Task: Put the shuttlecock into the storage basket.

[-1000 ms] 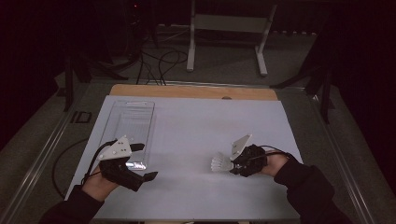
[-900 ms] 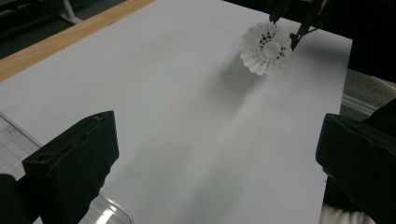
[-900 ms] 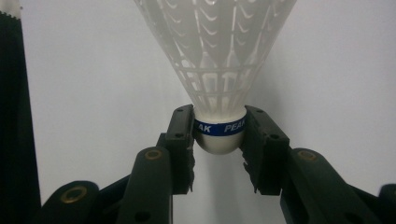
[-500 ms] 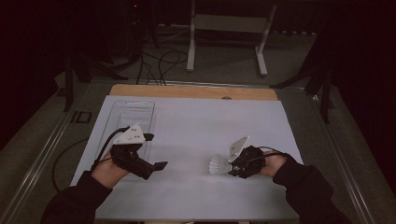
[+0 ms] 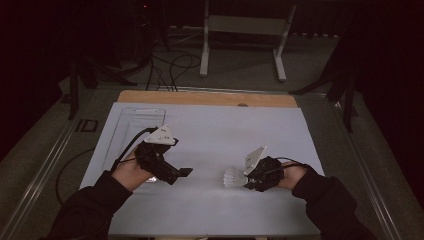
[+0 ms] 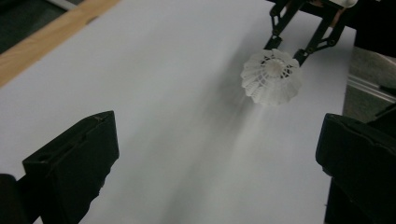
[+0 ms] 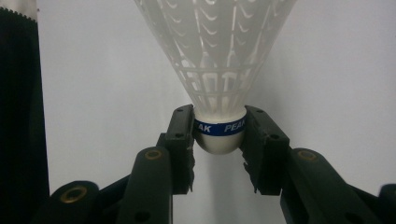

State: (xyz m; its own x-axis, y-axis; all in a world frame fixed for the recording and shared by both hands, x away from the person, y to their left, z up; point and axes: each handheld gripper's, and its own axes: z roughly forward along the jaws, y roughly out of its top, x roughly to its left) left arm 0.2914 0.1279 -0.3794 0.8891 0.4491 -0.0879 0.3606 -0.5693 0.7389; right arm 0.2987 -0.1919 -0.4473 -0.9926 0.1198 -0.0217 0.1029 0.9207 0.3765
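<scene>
On the table: white sheet (image 5: 210, 145) is covering the top, with a wooden edge (image 5: 200, 97) showing at 12 o'clock.
Right gripper (image 5: 239, 178): it is sitting at about 4 o'clock on the sheet, pointing toward 9 o'clock, and its jaws are pinching the shuttlecock by the cork base.
Shuttlecock (image 7: 219, 70): white plastic skirt is fanning away from the jaws; a blue band reading PEAK is circling the cork, with a pad pressing on each side.
Left gripper (image 5: 184, 172): it is hovering at about 8 o'clock on the sheet, pointing toward 3 o'clock, jaws spread wide with nothing between them.
Left gripper view: shuttlecock skirt is facing the camera at 1 o'clock, well apart from the jaws.
Clear tray (image 5: 135, 125): it is lying at 10 o'clock, beyond the left hand (image 5: 129, 172).
</scene>
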